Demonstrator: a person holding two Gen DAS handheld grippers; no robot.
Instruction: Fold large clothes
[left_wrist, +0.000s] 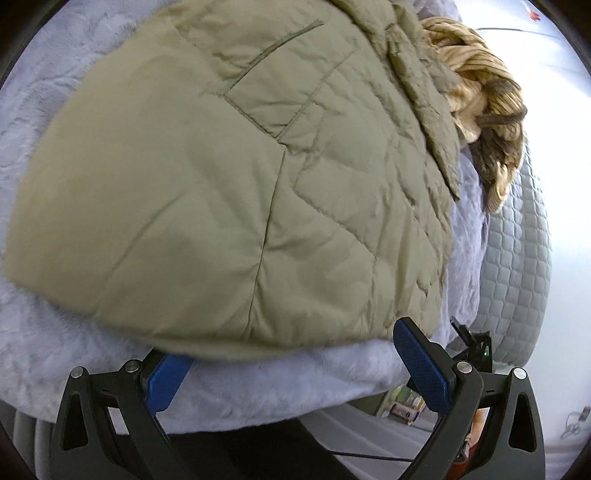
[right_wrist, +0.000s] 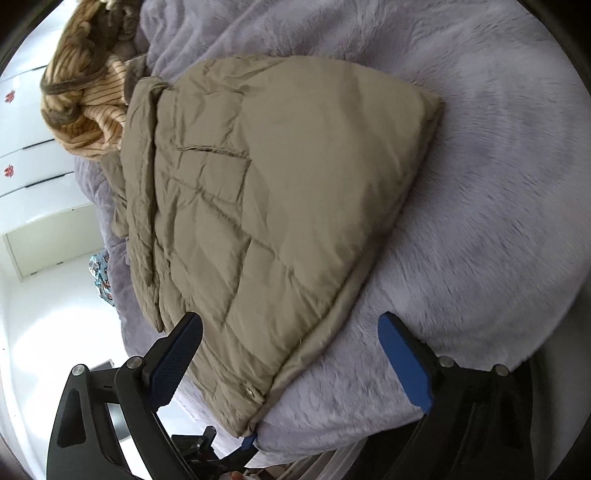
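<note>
Two spread grippers at the near hem of a folded quilted jacket on a plush blanket.

The left gripper (left_wrist: 291, 365) stands wide apart, its blue pads (left_wrist: 423, 369) flanking the khaki jacket (left_wrist: 229, 192) hem without pinching it. The right gripper (right_wrist: 291, 365) is likewise spread, pressing on nothing, over the jacket's snap corner. The jacket lies folded on the pale lavender blanket (right_wrist: 480, 206). Beyond it sits a crumpled tan striped garment (right_wrist: 85, 99), near a white drawer unit (right_wrist: 26, 147).

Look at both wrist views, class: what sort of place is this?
Probably a bedroom: the quilted jacket lies on a fluffy lilac blanket over a quilted mattress cover, with white drawer fronts beside it.
</note>
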